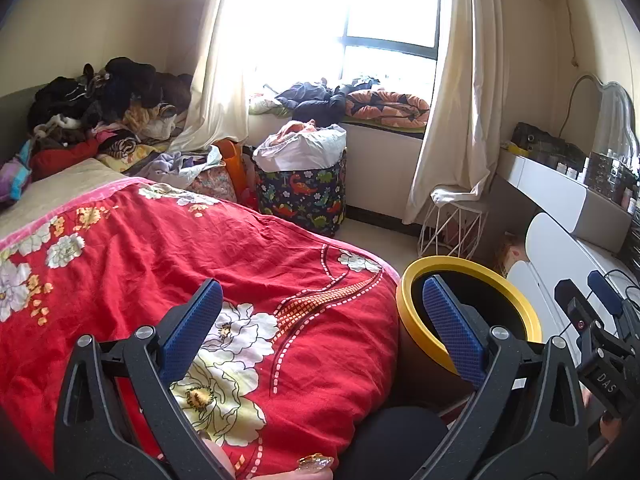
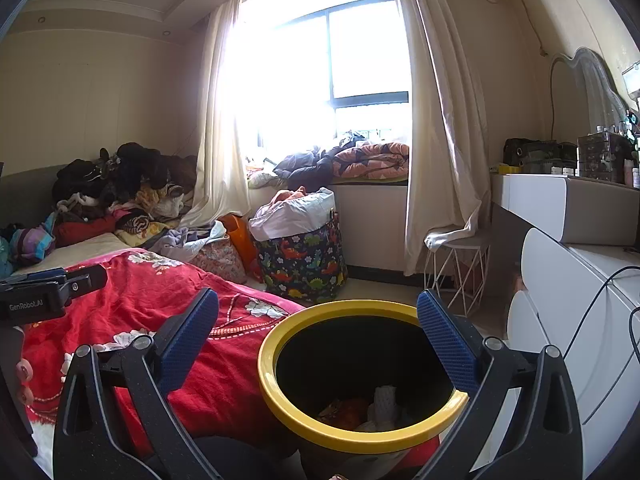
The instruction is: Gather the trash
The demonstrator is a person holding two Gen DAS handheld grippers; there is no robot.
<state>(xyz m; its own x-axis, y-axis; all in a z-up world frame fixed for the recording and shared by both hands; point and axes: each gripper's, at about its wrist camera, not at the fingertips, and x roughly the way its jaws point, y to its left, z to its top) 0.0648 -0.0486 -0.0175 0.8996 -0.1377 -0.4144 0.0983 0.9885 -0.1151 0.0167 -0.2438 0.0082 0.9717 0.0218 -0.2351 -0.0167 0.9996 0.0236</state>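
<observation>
A round bin with a yellow rim point(image 2: 280, 408) stands beside the bed; its dark inside holds crumpled white and orange trash point(image 2: 372, 408). My right gripper point(image 2: 318, 320) hangs open just above the bin's mouth with nothing between its blue pads. In the left wrist view the same bin point(image 1: 532, 312) is at the right, next to the red floral quilt point(image 1: 160, 248). My left gripper point(image 1: 322, 304) is open and empty over the quilt's edge. The right gripper point(image 1: 592, 292) shows at the far right of that view.
A dinosaur-print basket point(image 2: 304, 264) full of laundry stands by the window. Clothes are piled at the head of the bed point(image 2: 120, 188). A white wire stool point(image 2: 456, 272) and a white dresser point(image 2: 568, 280) with cables are at the right.
</observation>
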